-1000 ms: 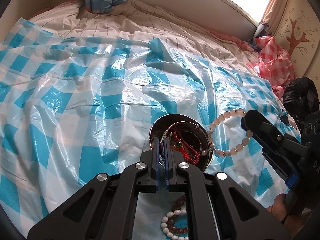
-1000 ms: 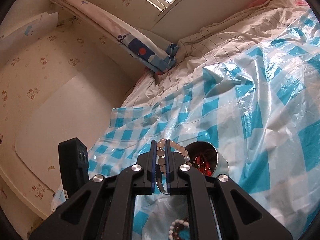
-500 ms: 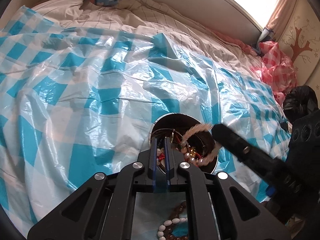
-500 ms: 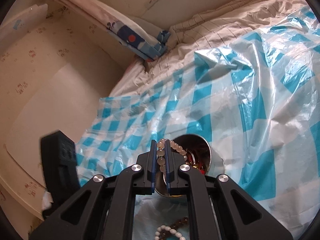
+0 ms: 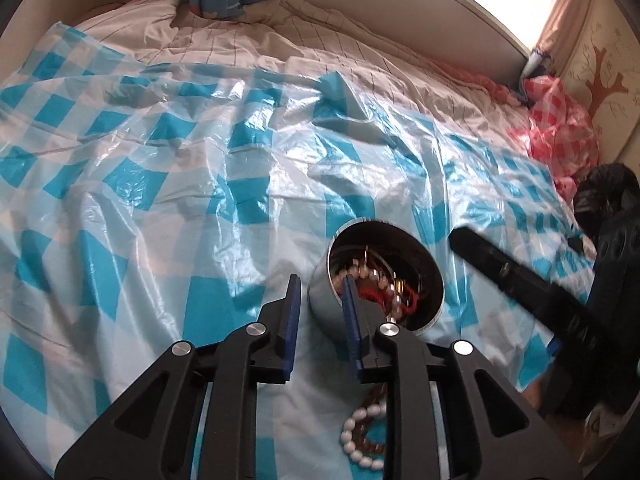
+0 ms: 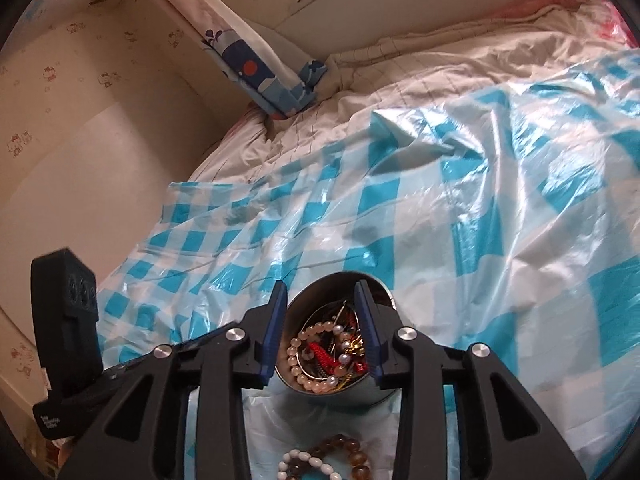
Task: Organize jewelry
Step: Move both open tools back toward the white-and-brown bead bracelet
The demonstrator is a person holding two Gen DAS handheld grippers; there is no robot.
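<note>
My right gripper [image 6: 321, 330] has just been opening; jaws now stand apart, nothing pinched. The pale pink bead bracelet [image 6: 298, 354] lies inside the round shiny metal tin [image 6: 340, 398], on the red cord and other pieces, directly below and between my right fingers. My left gripper [image 5: 319, 308] has also just been opening; its jaws straddle the tin's near rim, one finger outside, one over the contents, apparently not pressing. The tin sits on the blue-and-white checked plastic sheet [image 5: 168, 208] over the bed. Progress: most pieces binned. Left: the white bead bracelet [image 6: 304, 462] and brown bead bracelet [image 6: 352, 454], on the sheet just behind both grippers.
</note>
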